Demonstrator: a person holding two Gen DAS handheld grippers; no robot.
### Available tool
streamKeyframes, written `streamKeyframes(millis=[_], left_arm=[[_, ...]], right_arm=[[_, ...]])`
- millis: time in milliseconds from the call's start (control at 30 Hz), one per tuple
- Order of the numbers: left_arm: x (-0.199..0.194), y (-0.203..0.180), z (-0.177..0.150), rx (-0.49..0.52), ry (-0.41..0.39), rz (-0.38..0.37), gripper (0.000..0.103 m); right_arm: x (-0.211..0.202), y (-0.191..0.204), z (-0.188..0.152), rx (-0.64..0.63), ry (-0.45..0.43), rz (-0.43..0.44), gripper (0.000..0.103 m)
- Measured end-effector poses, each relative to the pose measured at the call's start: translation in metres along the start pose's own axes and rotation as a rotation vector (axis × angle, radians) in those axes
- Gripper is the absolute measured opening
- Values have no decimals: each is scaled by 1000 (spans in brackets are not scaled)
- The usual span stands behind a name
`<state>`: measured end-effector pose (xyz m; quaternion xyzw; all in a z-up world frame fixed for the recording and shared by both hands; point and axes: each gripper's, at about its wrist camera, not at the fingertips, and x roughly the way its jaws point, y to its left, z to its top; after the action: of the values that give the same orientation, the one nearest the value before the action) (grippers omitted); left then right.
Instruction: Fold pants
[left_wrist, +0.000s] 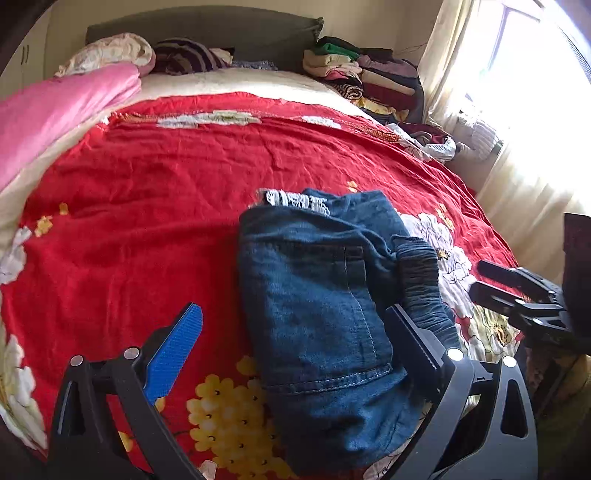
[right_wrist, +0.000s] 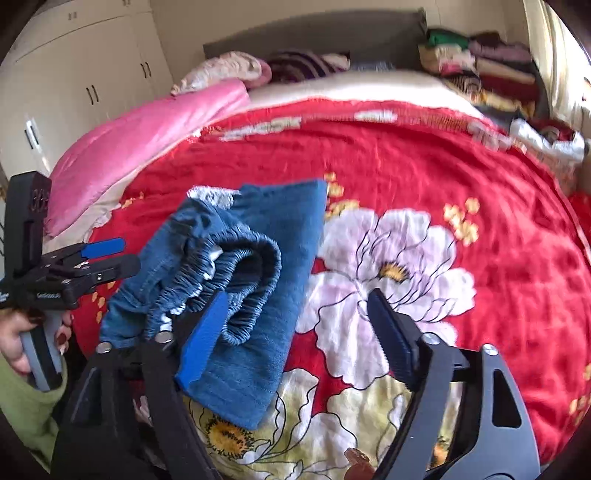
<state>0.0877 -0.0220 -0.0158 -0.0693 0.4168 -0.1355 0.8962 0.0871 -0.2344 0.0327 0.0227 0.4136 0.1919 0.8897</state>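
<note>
Folded jeans (left_wrist: 325, 314), red floral bedspread (left_wrist: 147, 192), pink quilt (left_wrist: 55, 110), clothes pile (left_wrist: 365, 74)

Left gripper (left_wrist: 295, 332): black frame, triangular cut-outs, silver round-head screws; one finger faced with a blue textured pad (left_wrist: 173, 354), the other black and ribbed.
Right gripper (right_wrist: 295, 332): same black frame and screws; blue pad (right_wrist: 203, 339) opposite a black ribbed pad.
Handle (right_wrist: 40, 354): grey, below a black body with white lettering.
Sleeve (right_wrist: 26, 402): light green.
</note>
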Motion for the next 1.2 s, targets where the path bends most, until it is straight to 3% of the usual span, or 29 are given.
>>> streamKeyframes(millis=[167, 400, 567, 633, 800, 867, 900, 1033, 1200], left_arm=[[14, 7, -5, -42, 29, -39, 98], [33, 7, -11, -54, 55, -61, 96], [41, 3, -9, -56, 53, -70, 92], [42, 0, -9, -51, 52, -85, 73], [44, -8, -9, -29, 46, -81, 62], [42, -10, -10, -19, 36, -77, 54], [39, -12, -10, -9, 27, -70, 50], [31, -16, -7, 3, 11, -66, 42], [12, -18, 6, -7, -37, -91, 40]], right_arm=[[20, -1, 1, 24, 55, 67, 50], [54, -3, 1, 69, 140, 143, 49], [66, -1, 3, 71, 144, 187, 50], [69, 2, 2, 65, 139, 195, 50], [71, 7, 2, 55, 121, 200, 47], [68, 8, 0, 48, 105, 211, 30], [66, 11, 0, 35, 94, 208, 28], [50, 27, 2, -32, 36, 161, 18], [32, 36, 12, -73, -19, 157, 17]])
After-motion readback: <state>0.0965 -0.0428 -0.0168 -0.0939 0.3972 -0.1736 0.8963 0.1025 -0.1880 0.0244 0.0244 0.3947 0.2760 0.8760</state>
